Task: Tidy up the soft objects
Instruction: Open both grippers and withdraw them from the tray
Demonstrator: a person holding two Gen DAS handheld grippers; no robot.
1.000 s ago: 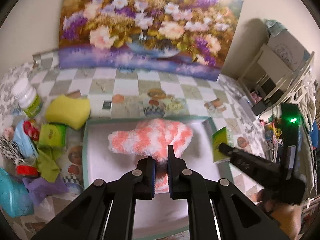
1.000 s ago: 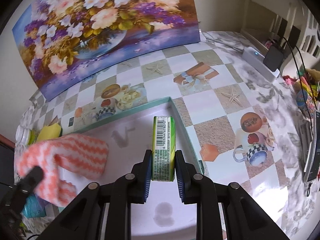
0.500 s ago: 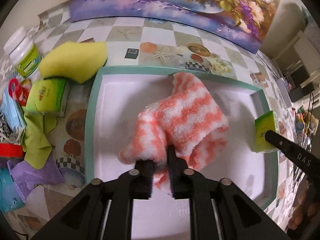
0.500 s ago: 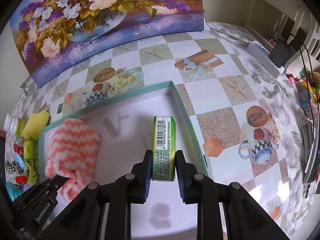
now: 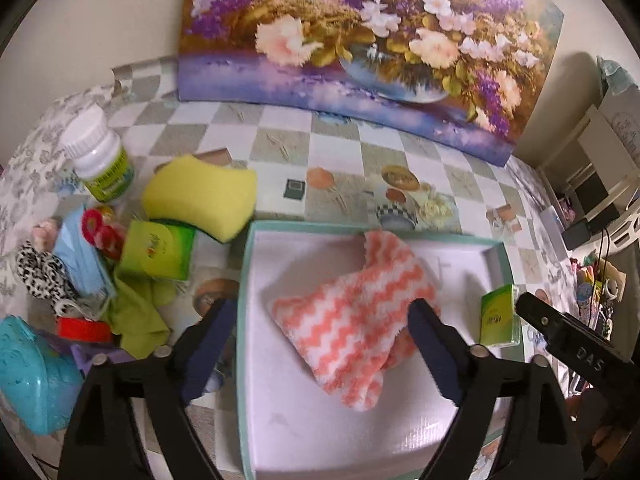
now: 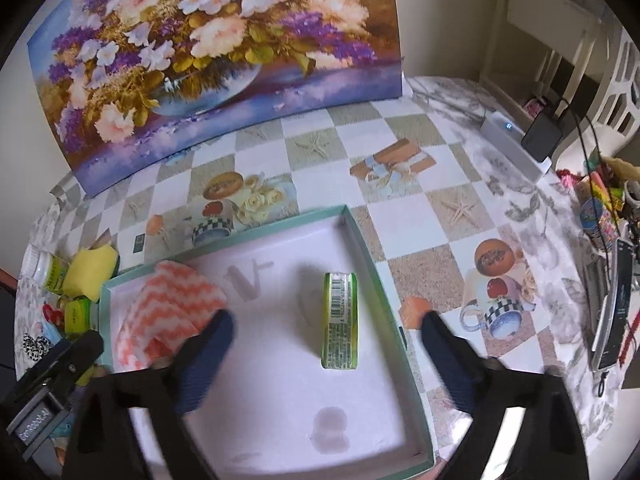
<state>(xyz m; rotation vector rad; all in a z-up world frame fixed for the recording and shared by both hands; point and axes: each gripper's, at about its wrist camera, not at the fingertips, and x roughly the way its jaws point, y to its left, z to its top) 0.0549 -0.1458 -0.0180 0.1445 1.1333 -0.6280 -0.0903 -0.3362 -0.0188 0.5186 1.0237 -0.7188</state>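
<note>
Teal tray (image 5: 245, 280) near edge cropped; both grippers' jaws wide, apparently holding nothing.

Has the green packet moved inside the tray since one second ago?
No. The green packet stands upright beside the tray's right wall as before; only the right gripper opened.

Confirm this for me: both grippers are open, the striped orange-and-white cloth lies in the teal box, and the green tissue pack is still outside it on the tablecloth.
One thing is wrong: the green tissue pack is not on the tablecloth. It stands inside the teal box, near its right wall, as the right wrist view shows. The rest holds: the left gripper and the right gripper are open, and the striped cloth lies in the box.
</note>
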